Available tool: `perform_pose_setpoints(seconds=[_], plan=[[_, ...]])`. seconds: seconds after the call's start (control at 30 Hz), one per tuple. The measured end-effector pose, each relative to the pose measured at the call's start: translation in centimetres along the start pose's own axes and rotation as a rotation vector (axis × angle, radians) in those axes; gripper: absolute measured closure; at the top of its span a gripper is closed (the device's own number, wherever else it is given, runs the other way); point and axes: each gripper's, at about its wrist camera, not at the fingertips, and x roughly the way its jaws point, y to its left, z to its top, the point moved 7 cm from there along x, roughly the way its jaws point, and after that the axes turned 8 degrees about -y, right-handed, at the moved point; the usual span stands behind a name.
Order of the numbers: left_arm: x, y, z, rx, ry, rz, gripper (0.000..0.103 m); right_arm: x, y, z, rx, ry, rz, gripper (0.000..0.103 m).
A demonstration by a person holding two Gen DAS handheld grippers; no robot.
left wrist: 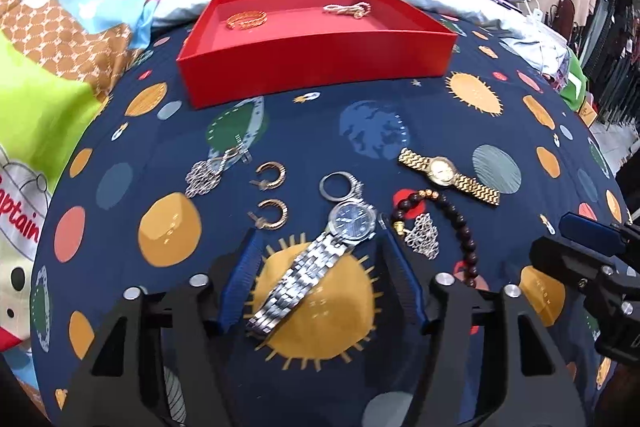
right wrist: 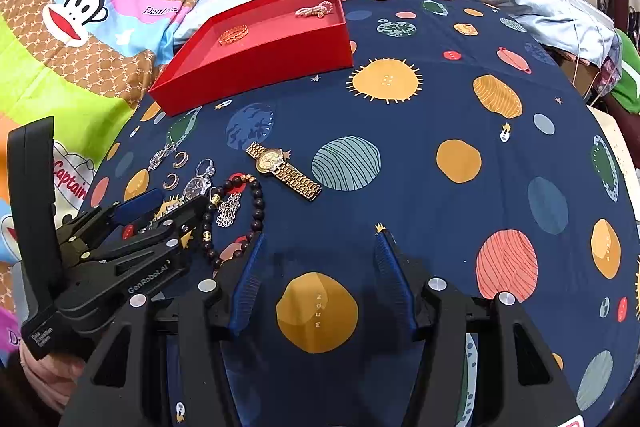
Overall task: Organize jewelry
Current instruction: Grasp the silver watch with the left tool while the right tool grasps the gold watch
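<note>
A bed fills both views, its navy sheet (left wrist: 304,131) printed with planets and suns, some marked with tiny letters too small to read. At the far left lies a bright cartoon-monkey quilt (right wrist: 80,11) with script partly readable as "Daul", and below it a cushion (left wrist: 20,223) lettered "Captain". Next comes the red tray (left wrist: 320,67), set near the sheet's far edge, holding a gold bangle (left wrist: 247,19) and a pearl strand (left wrist: 347,10). In front of it lie a silver filigree earring (left wrist: 204,177), two gold hoops (left wrist: 274,195), a ring (left wrist: 338,183), and the silver watch (left wrist: 320,263). The left gripper (left wrist: 320,239), printed "GenRobot.AI" and "Data Acquisition System", stands with jaws apart around the watch band, not pressing it. Rightward sit a bead bracelet (left wrist: 456,219) around a second filigree piece (left wrist: 424,237), then the gold watch (left wrist: 444,173). The right gripper (right wrist: 320,239) hangs open over bare sheet; wide clear room stretches to the right edge.
</note>
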Motion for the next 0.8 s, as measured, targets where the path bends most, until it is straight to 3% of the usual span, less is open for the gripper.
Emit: perform_pose_setpoints(seconds=[0.2, 0.53, 0.8], plan=[[0.2, -0.2, 0.5, 0.002, -0.011, -0.008, 0.077, 0.1, -0.2, 0.1, -0.003, -0.004, -0.005, 0.047], [-1.4, 1.6, 0.3, -0.088, 0.0, -0.033, 0.079, 0.9, 1.0, 1.7, -0.053, -0.034, 0.0, 0.047], [-3.5, 3.5, 0.2, -0.129, -0.006, -0.036, 0.079, 3.7, 3.2, 4.0, -0.115, -0.045, 0.023, 0.047]])
